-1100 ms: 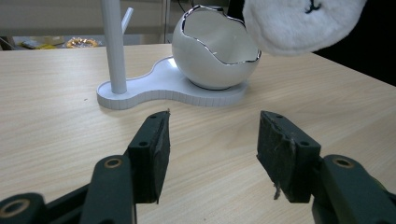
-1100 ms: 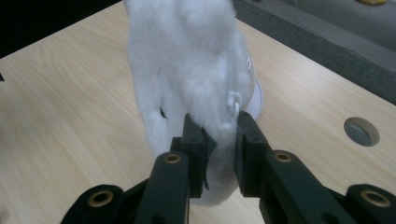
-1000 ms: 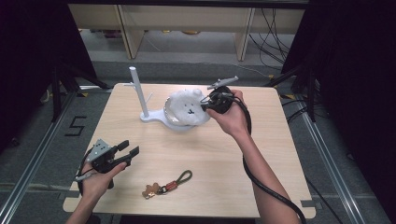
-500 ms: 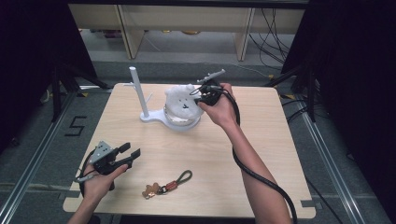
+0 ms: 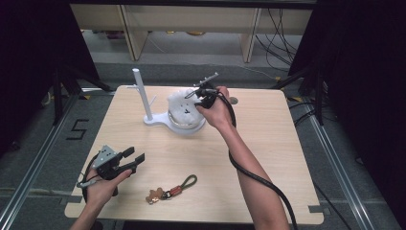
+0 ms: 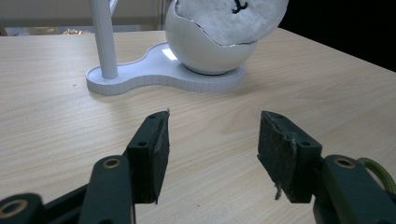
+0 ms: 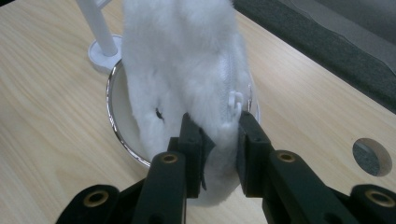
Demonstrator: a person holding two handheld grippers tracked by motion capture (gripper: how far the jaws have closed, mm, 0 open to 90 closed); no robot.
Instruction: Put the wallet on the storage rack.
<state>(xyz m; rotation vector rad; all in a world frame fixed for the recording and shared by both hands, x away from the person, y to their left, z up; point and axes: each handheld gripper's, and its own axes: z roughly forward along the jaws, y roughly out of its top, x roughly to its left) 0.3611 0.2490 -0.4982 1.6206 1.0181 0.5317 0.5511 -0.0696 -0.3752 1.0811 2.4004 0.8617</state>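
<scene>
From the high view, the right gripper [image 5: 191, 94] is pinching the white plush pouch [image 5: 183, 107], which is sitting in the white bowl [image 5: 187, 125] beside the stand's post [image 5: 142, 96].

In the left gripper view, the left gripper [image 6: 212, 144] is gaping empty, facing the bowl.

The right gripper view shows jaws, just easing, squeezing the pouch's fur over the bowl.

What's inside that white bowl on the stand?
A fluffy white pouch with a zipper sits in the white bowl, with the right gripper pinching its edge. The pouch covers the bowl's bottom, so anything underneath it cannot be seen.
</scene>
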